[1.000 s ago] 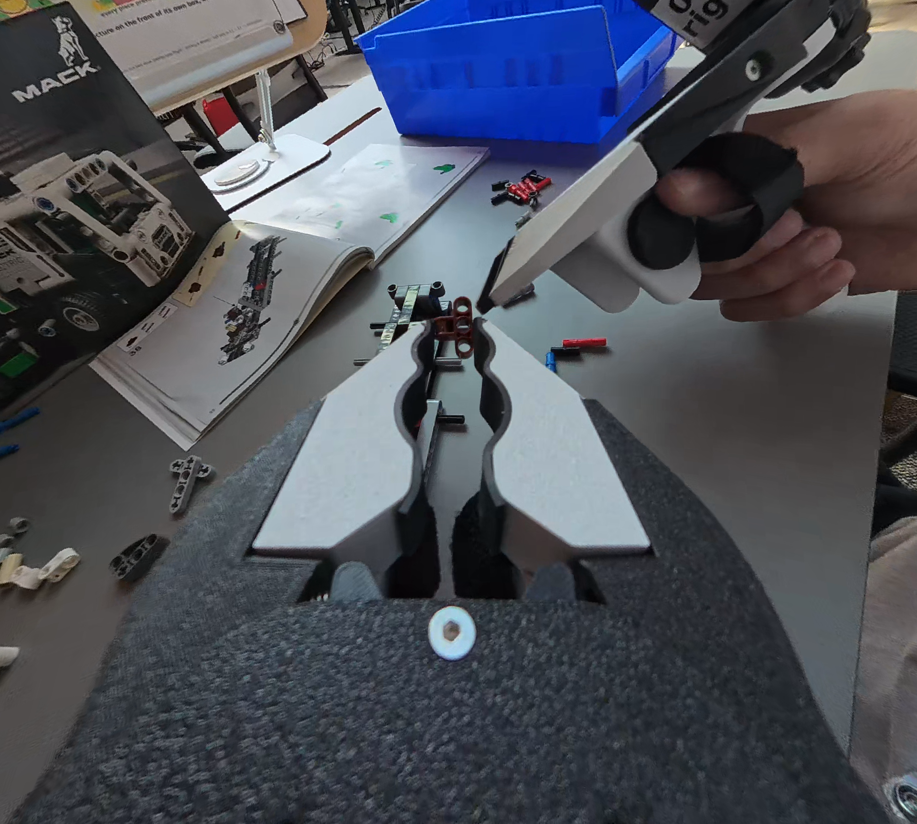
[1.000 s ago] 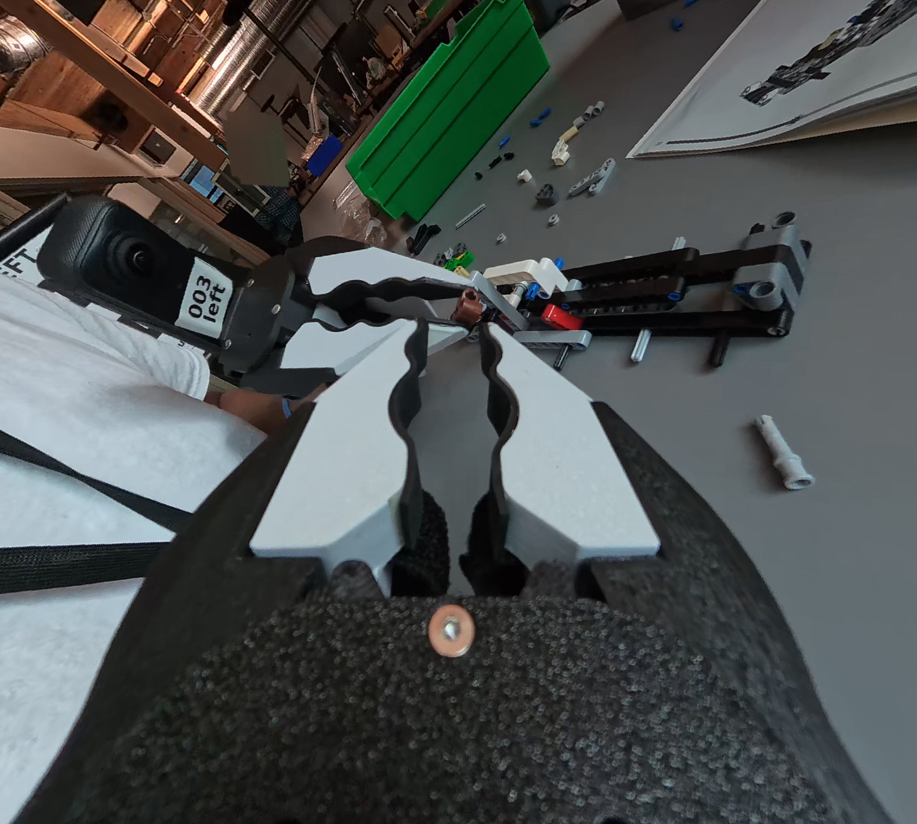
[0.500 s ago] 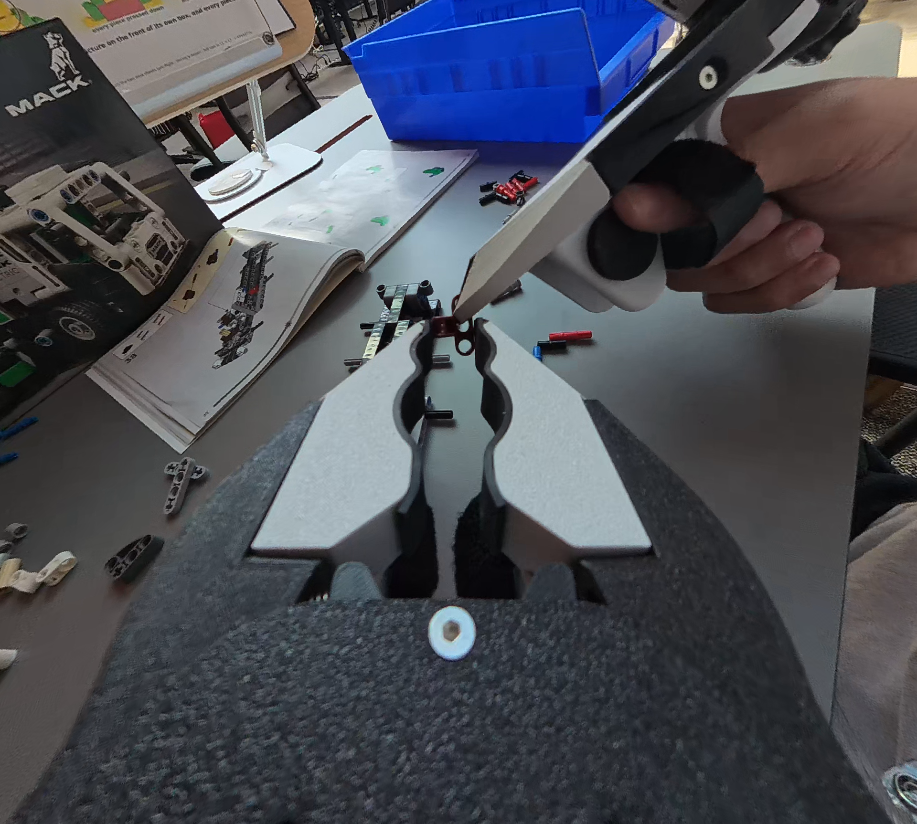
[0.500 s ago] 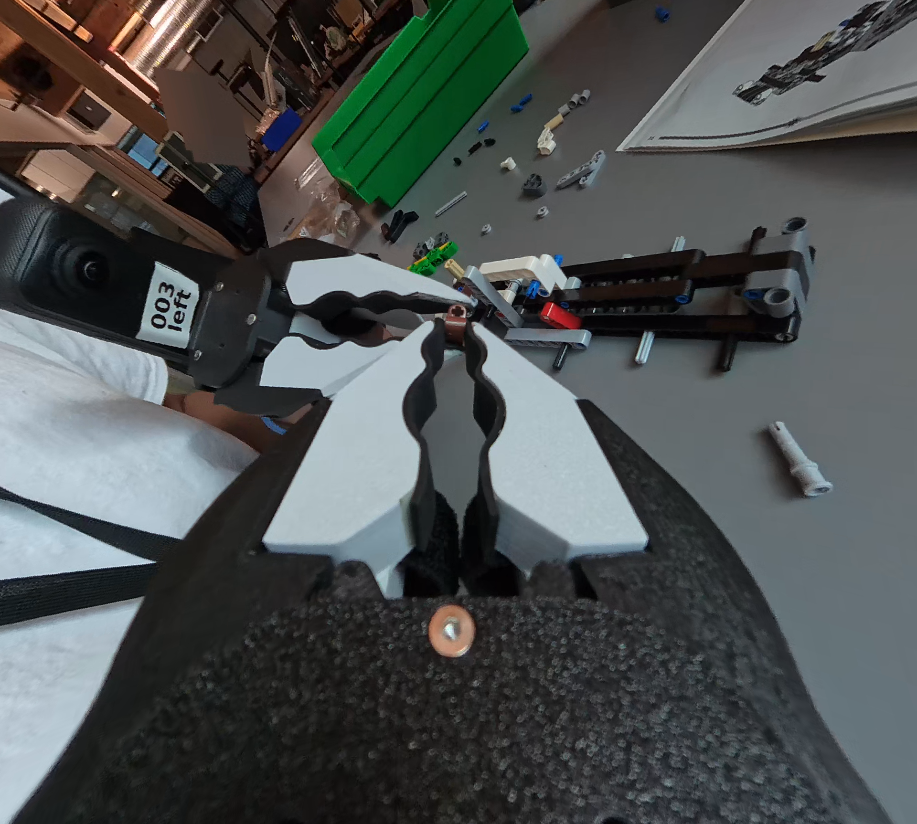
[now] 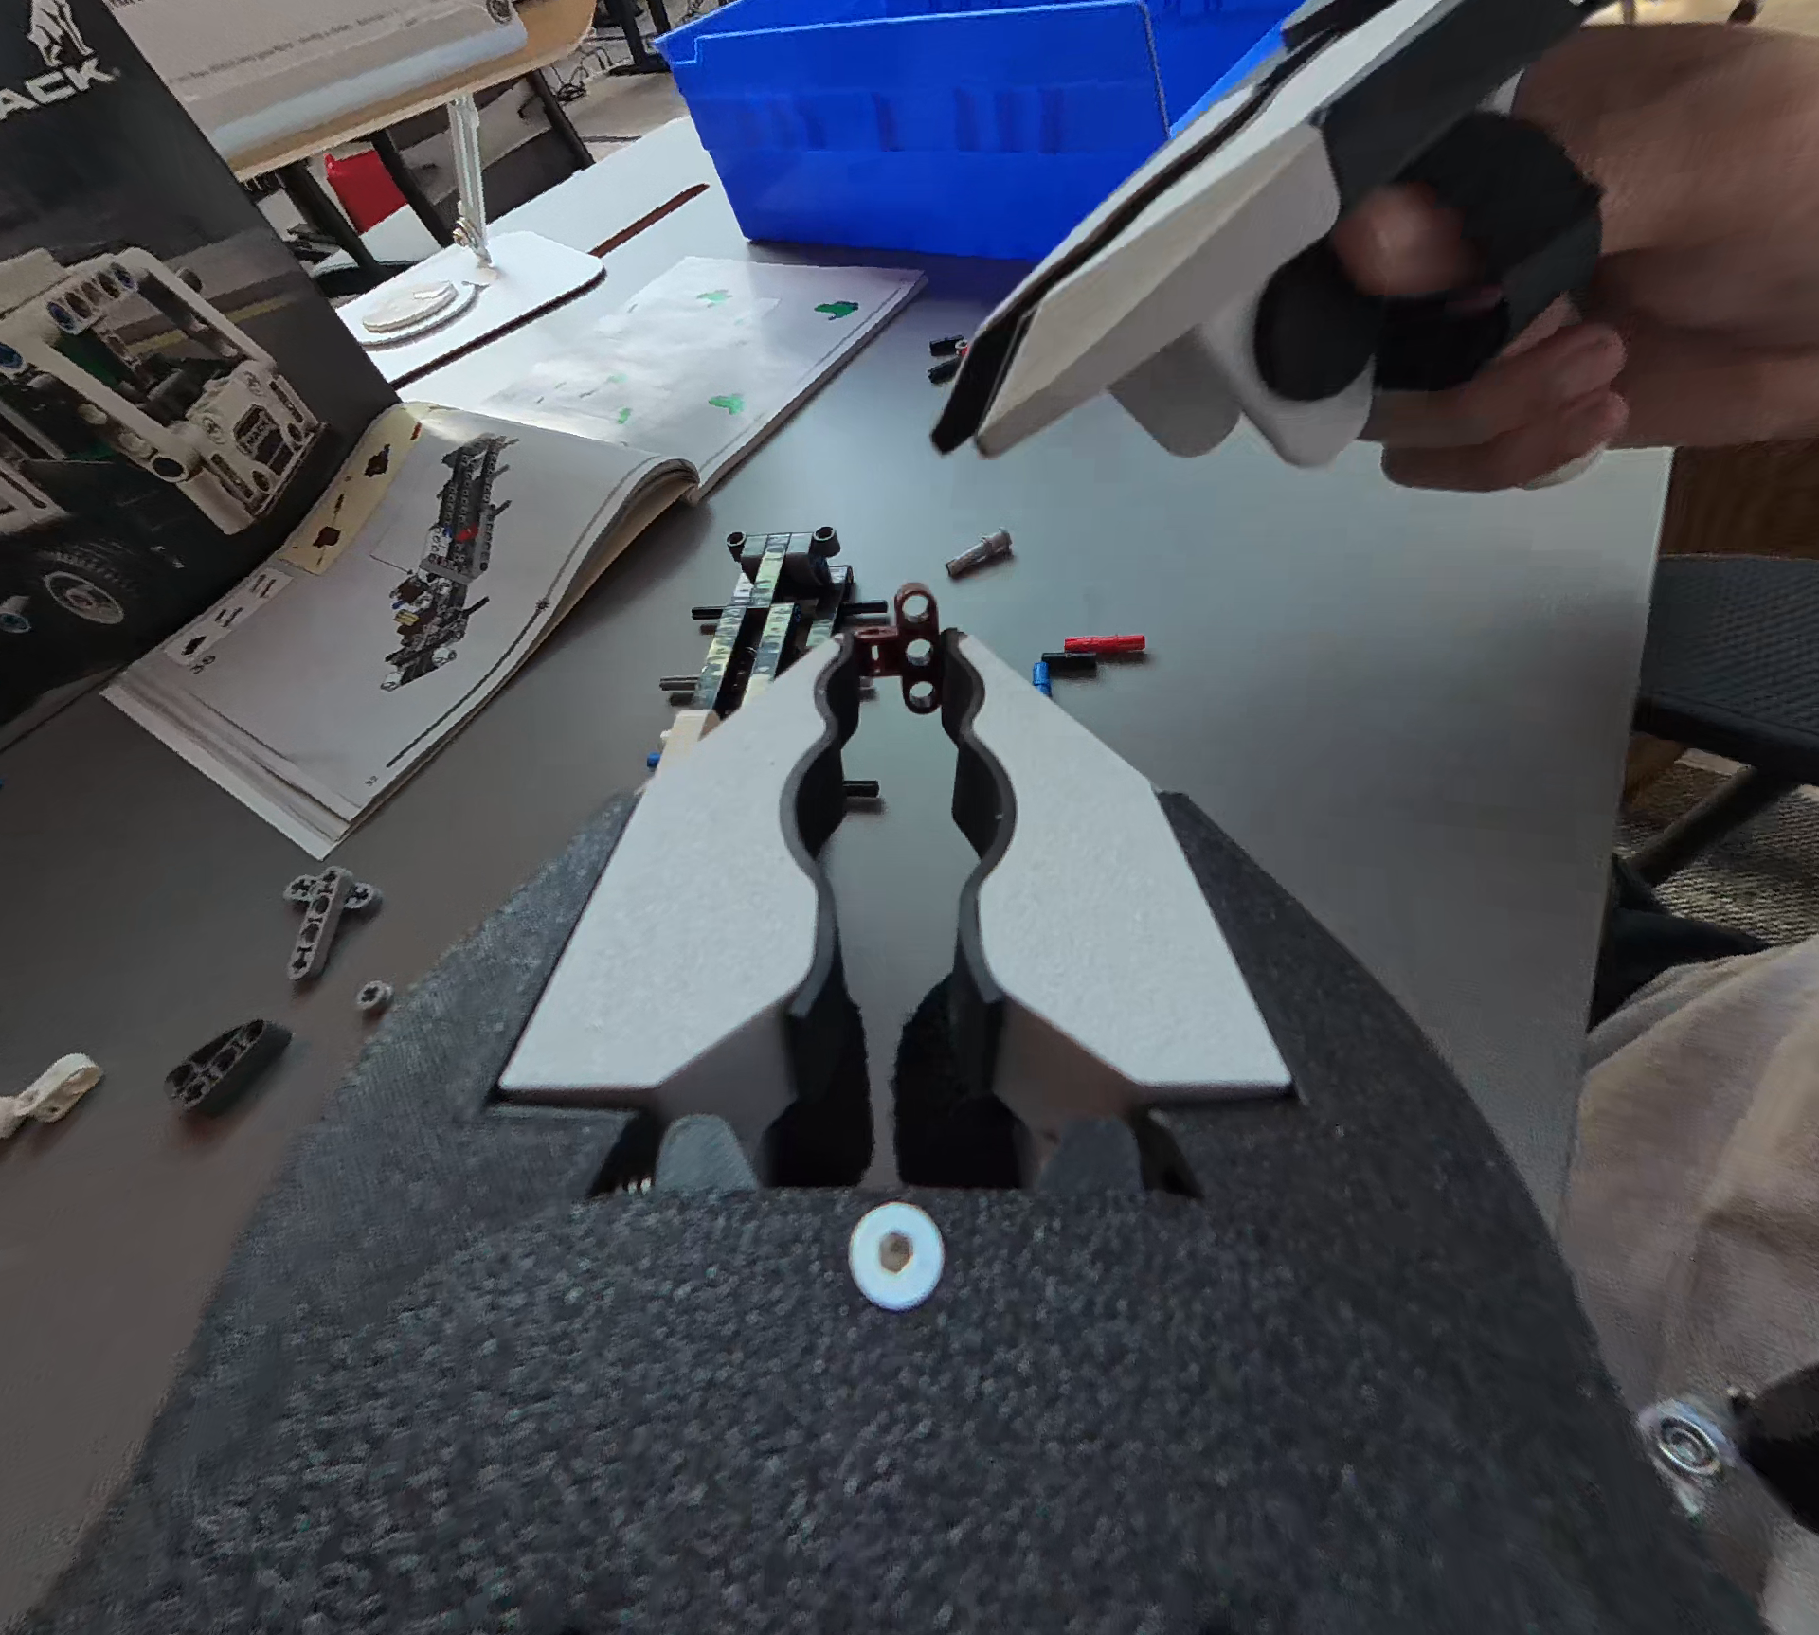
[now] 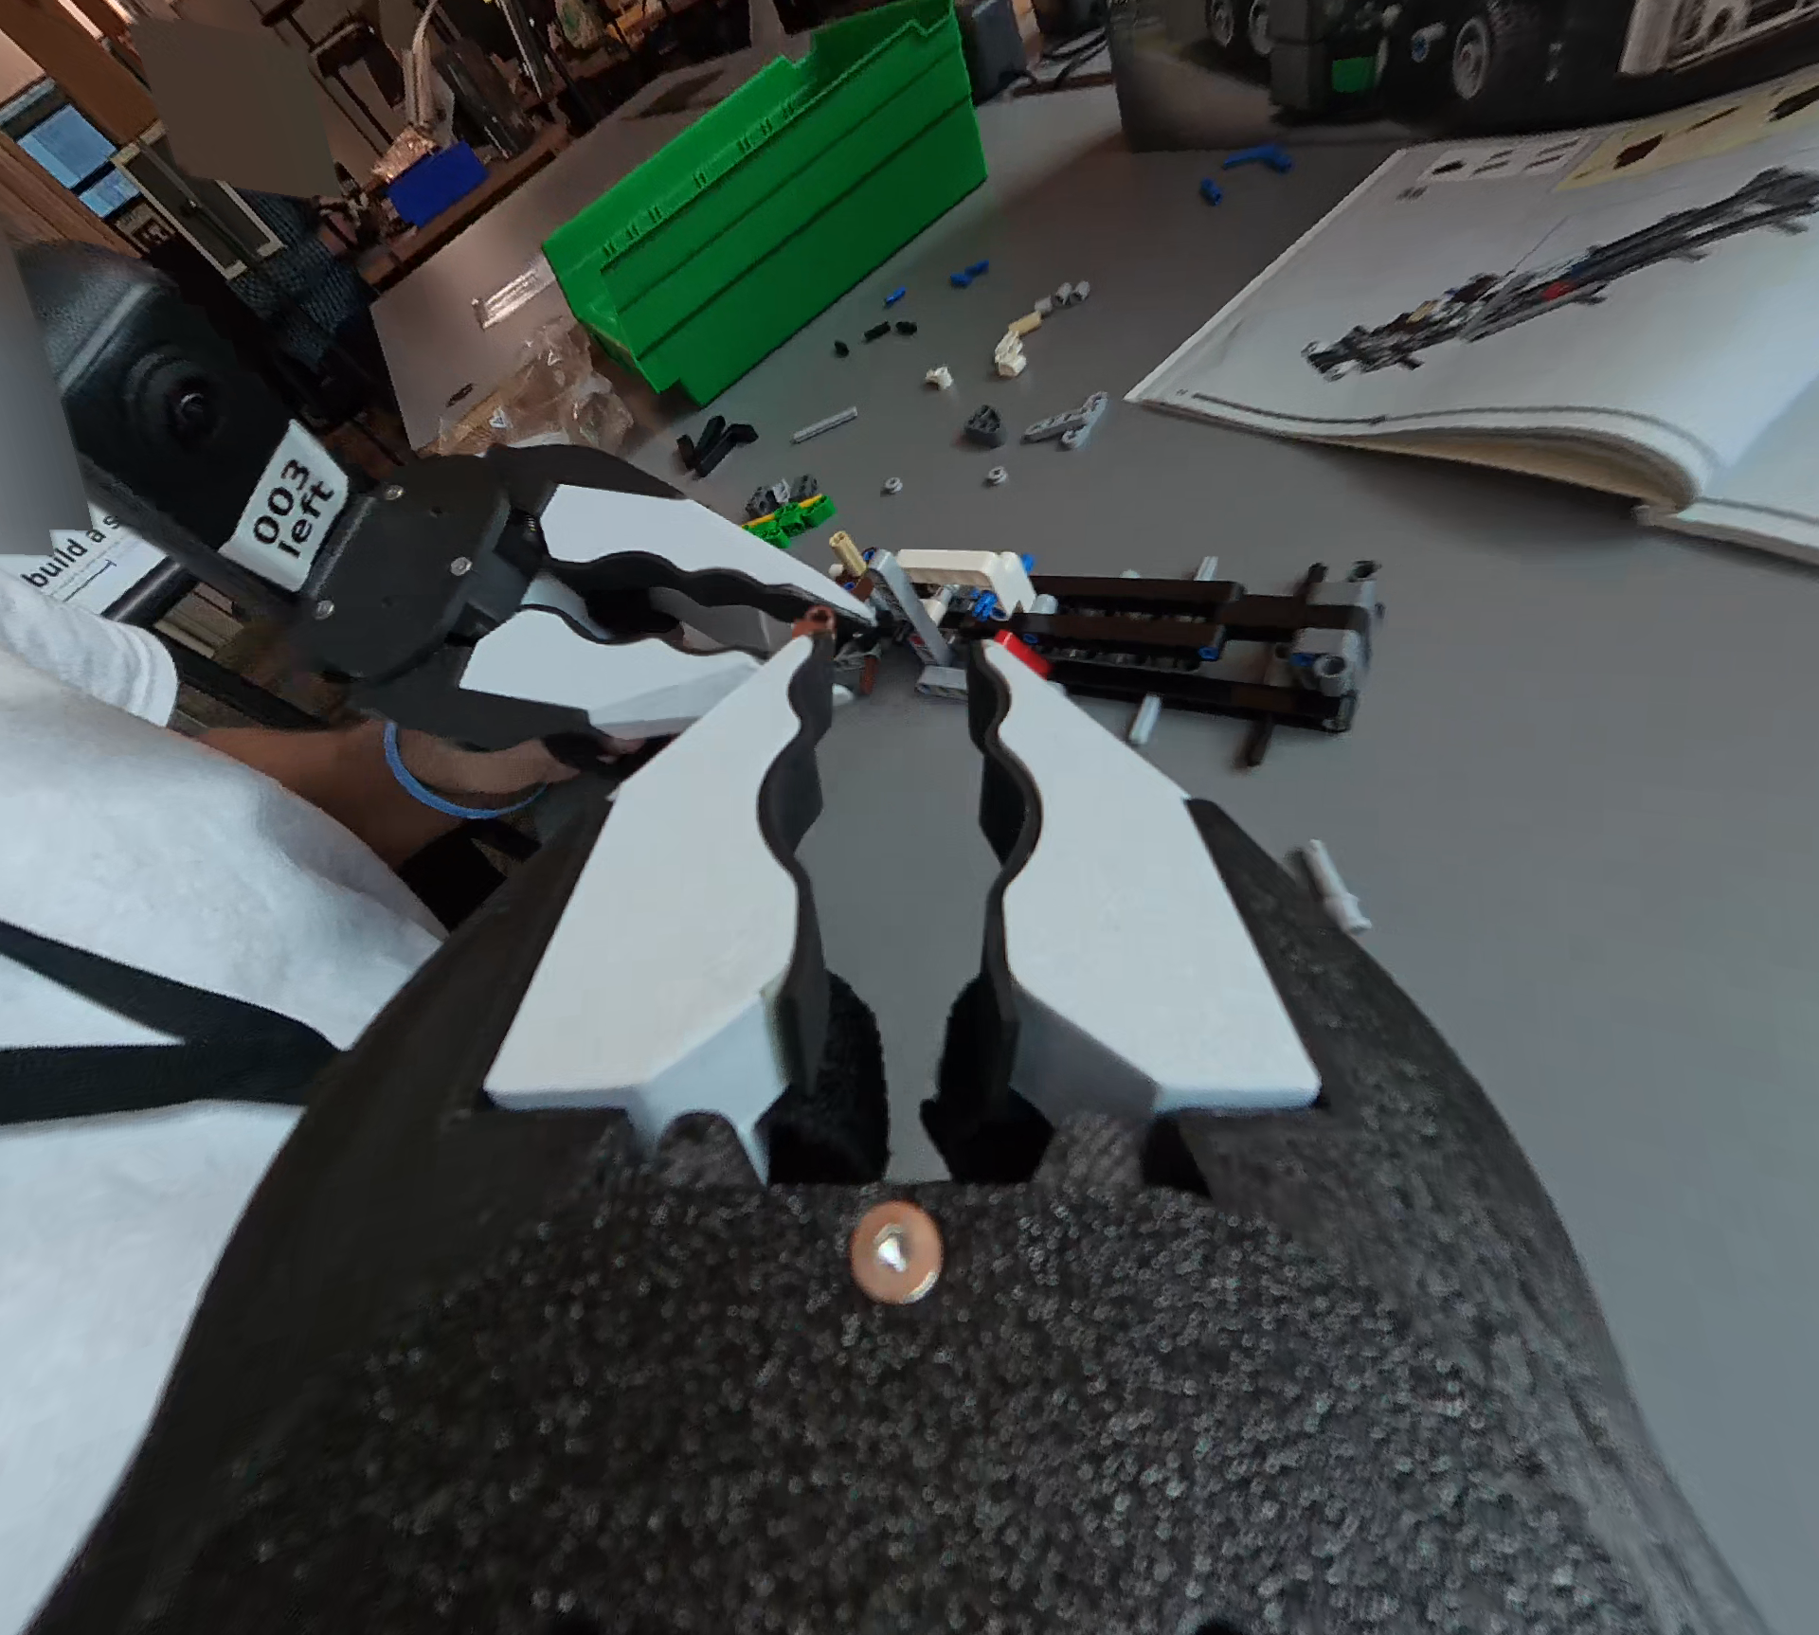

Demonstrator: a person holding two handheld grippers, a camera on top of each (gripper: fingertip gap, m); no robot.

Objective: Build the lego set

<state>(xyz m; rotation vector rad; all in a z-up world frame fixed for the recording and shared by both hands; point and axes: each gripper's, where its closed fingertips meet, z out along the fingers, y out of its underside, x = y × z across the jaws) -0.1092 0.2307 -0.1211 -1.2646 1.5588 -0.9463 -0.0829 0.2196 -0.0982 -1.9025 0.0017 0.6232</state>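
Observation:
My left gripper is shut on a small dark red lego connector with three holes and holds it just above the table. Right behind it lies the long black lego chassis. My right gripper is open and empty; in the left wrist view it hangs up and to the right of the connector. In the right wrist view the left gripper comes in from the left with the connector at its tips, next to the chassis.
A blue bin stands at the back, a green bin on the other side. An open instruction booklet and the set's box lie left. Loose pieces: a grey pin, a red pin, a white pin, grey beams. My right gripper's tips are some 10 cm from the white pin. Look for it in the left wrist view too.
My right gripper, whose tips closed around the dark red connector half a second ago, has opened and pulled up and away. My left gripper still holds the connector.

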